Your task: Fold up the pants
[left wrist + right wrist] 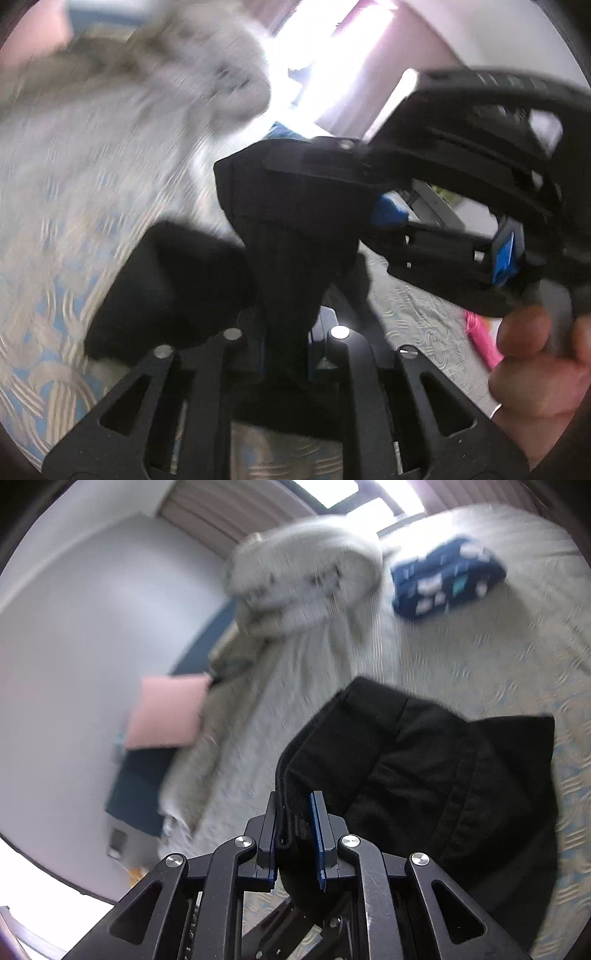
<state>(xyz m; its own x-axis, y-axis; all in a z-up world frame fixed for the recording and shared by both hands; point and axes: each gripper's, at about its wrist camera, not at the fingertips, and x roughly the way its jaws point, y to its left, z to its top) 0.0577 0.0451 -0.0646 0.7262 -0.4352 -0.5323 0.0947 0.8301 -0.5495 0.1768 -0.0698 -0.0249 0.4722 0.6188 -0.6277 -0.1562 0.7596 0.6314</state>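
Observation:
The black pants (424, 775) hang in a bunched fold above the patterned bedspread (498, 657). My right gripper (293, 834) is shut on their edge, the cloth pinched between the blue pads. In the left wrist view the pants (291, 229) rise straight out of my left gripper (286, 343), which is shut on them; its fingertips are hidden by the cloth. The right gripper (380, 206) also shows there, coming in from the right and clamped on the same cloth close above my left one, with a hand (535, 369) holding it.
A grey rumpled blanket (306, 579) lies at the head of the bed. A folded navy patterned garment (447, 579) lies beyond the pants. A pink pillow (166, 710) leans by the wall. Something pink (480, 339) lies on the bed at right.

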